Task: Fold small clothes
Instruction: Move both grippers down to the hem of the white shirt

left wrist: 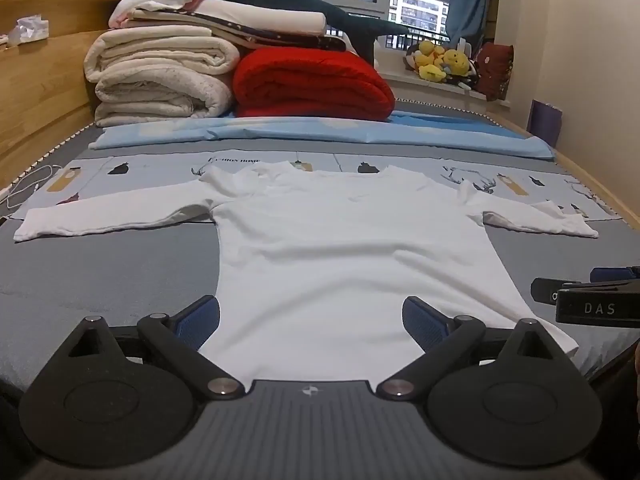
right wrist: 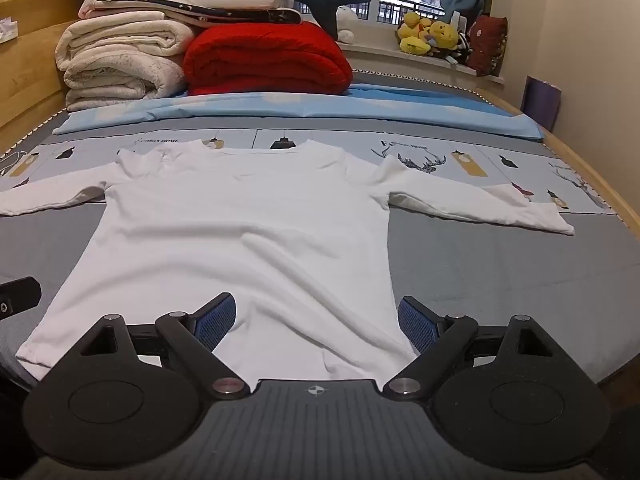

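Left wrist view shows the left gripper (left wrist: 311, 322) with jaws spread wide and empty over the hem of the white shirt (left wrist: 352, 248), which lies flat across the middle of the frame, sleeves out, on the grey bed (left wrist: 112, 276). The right gripper (right wrist: 317, 320) is likewise wide and holding nothing, low centre of its view. A pinch catching only the top layer, or the bedding beneath, would likely drag the shirt askew. "DAS" reads on the black part at the right edge; the printed sheet (right wrist: 420, 152) carries small lettering, perhaps ending "HOME", too blurred to confirm.
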A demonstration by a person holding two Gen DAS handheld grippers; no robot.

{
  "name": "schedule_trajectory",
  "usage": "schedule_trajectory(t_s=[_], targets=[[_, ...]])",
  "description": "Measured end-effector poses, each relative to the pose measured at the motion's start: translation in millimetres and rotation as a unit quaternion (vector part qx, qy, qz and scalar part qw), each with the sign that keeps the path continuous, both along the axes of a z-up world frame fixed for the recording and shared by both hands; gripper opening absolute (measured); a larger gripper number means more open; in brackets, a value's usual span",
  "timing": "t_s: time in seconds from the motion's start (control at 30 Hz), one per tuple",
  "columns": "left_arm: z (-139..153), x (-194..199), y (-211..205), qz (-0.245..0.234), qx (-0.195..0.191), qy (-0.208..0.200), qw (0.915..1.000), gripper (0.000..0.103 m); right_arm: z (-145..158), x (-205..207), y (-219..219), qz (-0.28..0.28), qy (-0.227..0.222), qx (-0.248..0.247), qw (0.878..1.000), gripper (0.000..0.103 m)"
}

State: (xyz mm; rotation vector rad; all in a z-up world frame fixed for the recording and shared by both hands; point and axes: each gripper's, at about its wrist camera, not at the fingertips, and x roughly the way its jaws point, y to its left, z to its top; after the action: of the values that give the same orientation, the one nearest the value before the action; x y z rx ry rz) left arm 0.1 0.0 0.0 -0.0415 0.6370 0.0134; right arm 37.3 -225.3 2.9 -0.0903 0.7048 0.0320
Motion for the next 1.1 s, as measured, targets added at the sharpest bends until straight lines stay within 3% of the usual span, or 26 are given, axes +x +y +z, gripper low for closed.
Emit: schedule_trajectory(t_s=[0.13,0.2,0.3,0.33,0.37,0.5,0.6,0.63,0.73,0.8,0.9,1.0,1.03,1.1], targets=[[1,0,-1,-0.002,0.000,-0.002,1.0000,0.097,0,0,0,0.000,0.000,0.000,1.000,0.089],[8,-5,3,-0.005,0.000,-0.002,1.0000,0.087,0,0,0,0.000,0.000,0.000,1.000,0.089],[8,-5,1,-0.015,0.000,-0.004,0.9999,0.052,0,0,1,0.000,0.000,0.001,1.000,0.088],[14,-6,14,-0.026,-0.007,-0.003,0.9996,0.040,1,0,0,0.001,-0.002,0.003,1.000,0.082],[22,-4,28,-0.035,-0.008,-0.003,0.9993,0.034,3,1,-2,0.001,-0.005,0.009,1.000,0.076],[43,35,72,-0.075,0.021,-0.002,0.9969,0.032,30,10,-25,0.014,-0.042,0.046,0.998,0.053],[41,67,105,-0.090,0.046,0.044,0.9939,0.031,45,28,-39,0.041,-0.070,0.025,0.996,0.052],[30,73,118,-0.088,0.029,0.070,0.9932,0.026,46,37,-44,0.051,-0.069,0.018,0.996,0.052],[-9,88,145,-0.073,0.044,0.154,0.9843,0.025,33,65,-56,0.084,-0.032,0.005,0.996,0.052],[-42,93,156,-0.071,-0.007,0.232,0.9702,0.025,13,79,-63,0.080,-0.001,0.003,0.997,0.052],[-49,99,156,-0.103,-0.035,0.261,0.9593,0.025,-18,96,-69,0.053,0.076,0.004,0.996,0.047],[-61,101,141,-0.141,-0.024,0.253,0.9568,0.026,-30,100,-69,0.053,0.099,0.018,0.994,0.047],[-67,102,139,-0.148,-0.023,0.268,0.9517,0.027,-33,101,-69,0.053,0.106,0.018,0.993,0.047],[-79,93,132,-0.162,-0.021,0.295,0.9415,0.039,-36,101,-68,0.054,0.116,0.020,0.992,0.048]])
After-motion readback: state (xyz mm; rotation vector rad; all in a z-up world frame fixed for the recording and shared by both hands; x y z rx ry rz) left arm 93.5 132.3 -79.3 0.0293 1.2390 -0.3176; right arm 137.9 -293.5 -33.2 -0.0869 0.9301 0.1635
